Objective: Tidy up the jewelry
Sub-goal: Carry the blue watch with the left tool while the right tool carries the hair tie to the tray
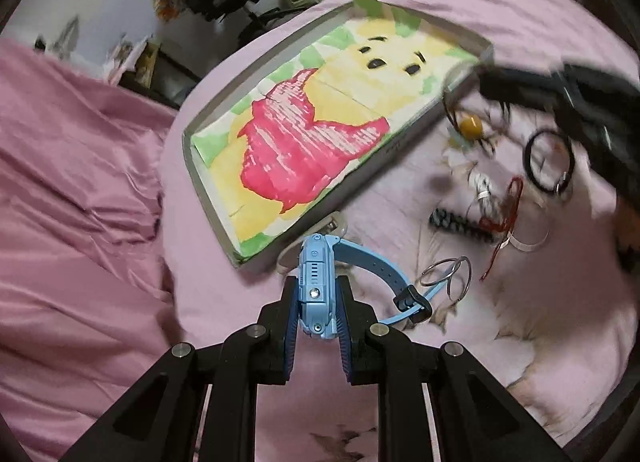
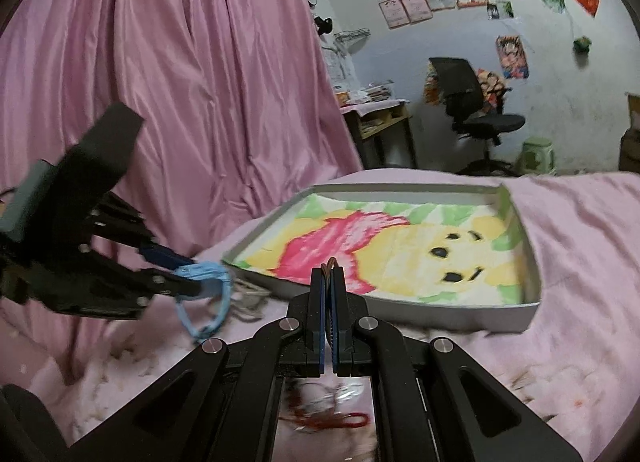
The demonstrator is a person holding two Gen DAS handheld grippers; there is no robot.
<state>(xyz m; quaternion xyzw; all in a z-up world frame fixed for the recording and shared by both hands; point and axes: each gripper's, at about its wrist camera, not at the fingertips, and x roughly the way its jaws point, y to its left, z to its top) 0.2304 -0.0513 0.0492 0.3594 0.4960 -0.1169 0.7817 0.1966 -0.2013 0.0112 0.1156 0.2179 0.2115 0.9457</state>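
My left gripper (image 1: 317, 282) is shut on a light blue smartwatch (image 1: 316, 262), whose strap trails right over the pink bed cover. Just ahead lies a shallow grey tray (image 1: 208, 198) lined with a yellow bear drawing. In the right wrist view, my right gripper (image 2: 329, 271) is shut on a thin brown cord (image 2: 330, 263), close to the tray's (image 2: 460, 316) near wall. An amber bead (image 1: 469, 124) hangs from dark strands under the blurred right gripper (image 1: 492, 80). The left gripper (image 2: 188, 280) with the watch (image 2: 208, 272) shows at the left.
Loose jewelry lies right of the tray: a black ring bracelet (image 1: 550, 160), a red cord (image 1: 506, 218), a black beaded piece (image 1: 460, 224) and silver hoops (image 1: 446, 272). A pink curtain (image 2: 180, 82), an office chair (image 2: 476, 110) and a green stool (image 2: 538, 154) stand beyond the bed.
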